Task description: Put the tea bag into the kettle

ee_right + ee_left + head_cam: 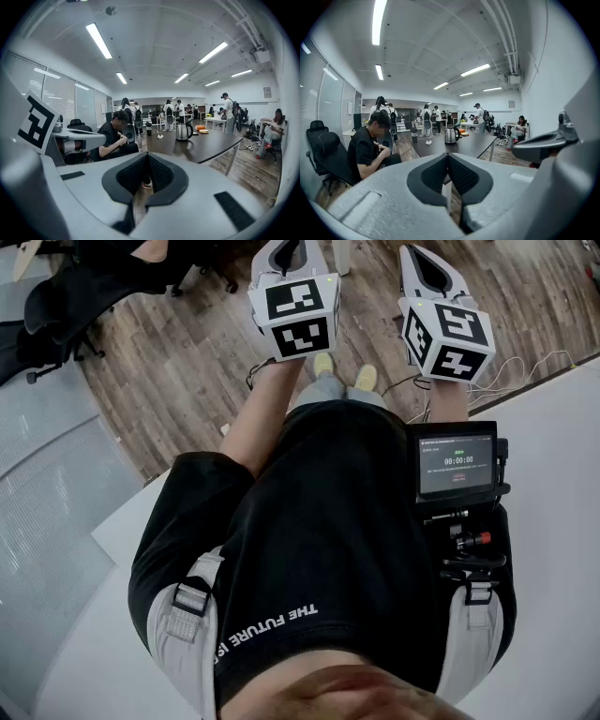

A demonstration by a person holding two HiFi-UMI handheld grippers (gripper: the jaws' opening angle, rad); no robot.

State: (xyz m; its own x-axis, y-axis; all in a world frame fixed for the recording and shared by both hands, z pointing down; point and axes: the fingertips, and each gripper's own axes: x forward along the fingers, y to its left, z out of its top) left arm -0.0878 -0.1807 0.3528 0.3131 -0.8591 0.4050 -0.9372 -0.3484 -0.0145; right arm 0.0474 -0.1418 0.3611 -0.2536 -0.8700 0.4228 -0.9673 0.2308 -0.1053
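Well ahead of the left gripper [448,156] and right gripper [147,154], both empty with jaws pressed together, the kettle [450,135] stands on a dark table [476,146]. The white scrap [428,142] beside it is possibly the tea bag. Grippers are carried idle, presumably because the task is not yet begun.

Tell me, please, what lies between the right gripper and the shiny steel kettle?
Right gripper view: between right gripper and steel kettle, only wooden floor and bare dark tabletop.
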